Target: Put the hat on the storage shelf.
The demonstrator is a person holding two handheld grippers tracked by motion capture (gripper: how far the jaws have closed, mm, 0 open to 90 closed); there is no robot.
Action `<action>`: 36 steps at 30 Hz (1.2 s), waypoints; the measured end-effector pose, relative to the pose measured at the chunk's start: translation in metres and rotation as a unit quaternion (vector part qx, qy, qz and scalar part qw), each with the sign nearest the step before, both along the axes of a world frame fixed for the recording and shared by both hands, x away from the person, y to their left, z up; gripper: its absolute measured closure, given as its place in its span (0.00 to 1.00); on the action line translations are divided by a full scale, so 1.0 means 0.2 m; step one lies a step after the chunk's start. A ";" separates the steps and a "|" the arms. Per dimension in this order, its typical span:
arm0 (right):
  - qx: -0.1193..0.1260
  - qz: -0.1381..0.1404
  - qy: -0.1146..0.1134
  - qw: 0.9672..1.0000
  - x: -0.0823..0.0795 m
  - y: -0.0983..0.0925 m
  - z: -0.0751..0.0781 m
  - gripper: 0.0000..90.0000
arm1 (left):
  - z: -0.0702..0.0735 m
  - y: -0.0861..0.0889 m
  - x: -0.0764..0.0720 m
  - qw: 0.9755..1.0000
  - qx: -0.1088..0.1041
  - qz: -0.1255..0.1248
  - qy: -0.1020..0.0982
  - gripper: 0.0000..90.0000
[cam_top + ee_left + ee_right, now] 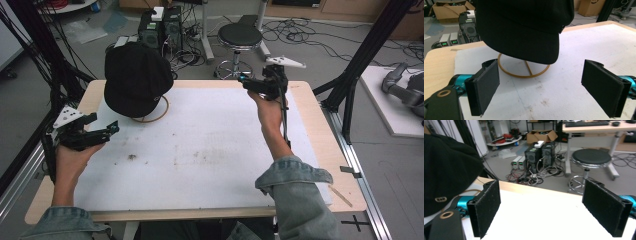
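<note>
Black felt-like pads line both pairs of jaws, and both pairs stand wide apart with nothing between them. The left gripper [95, 133] is held low at the table's near-left edge, aimed toward the far left corner; in the left gripper view its pads [486, 85] frame a cap [524, 27] just ahead. The right gripper [260, 82] is raised near the far edge, right of centre, well apart from the cap, and looks past the table toward a stool [591, 157] and computer towers [537, 151] on the floor. A hand [70, 162] holds the left one and a hand [270, 112] in a denim sleeve [295, 185] holds the right. The cap, dark cloth with a short brim, sits on a thin brass-coloured wire stand [524, 72] whose ring base rests on the white mat [210, 150] near the far left corner. The mat covers most of a pale wooden table [320, 130] and shows a few faint brown marks. The cap is probably light and soft, so it would crumple under a hard pinch. The brim looks the stiffest part and likely the best place to take hold. The stand seems slight and might tip or drag along if the cap is pulled sideways rather than lifted
</note>
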State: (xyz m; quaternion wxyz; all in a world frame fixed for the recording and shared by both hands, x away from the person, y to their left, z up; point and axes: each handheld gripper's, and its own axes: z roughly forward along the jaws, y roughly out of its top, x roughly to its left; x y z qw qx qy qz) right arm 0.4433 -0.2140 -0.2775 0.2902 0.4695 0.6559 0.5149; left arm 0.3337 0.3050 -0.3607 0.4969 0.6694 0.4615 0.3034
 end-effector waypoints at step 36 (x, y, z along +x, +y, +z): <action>0.045 -0.065 -0.011 0.997 -0.49 -0.48 -0.45 0.13 | -0.04 0.00 -0.01 1.000 0.009 0.006 0.007 0.17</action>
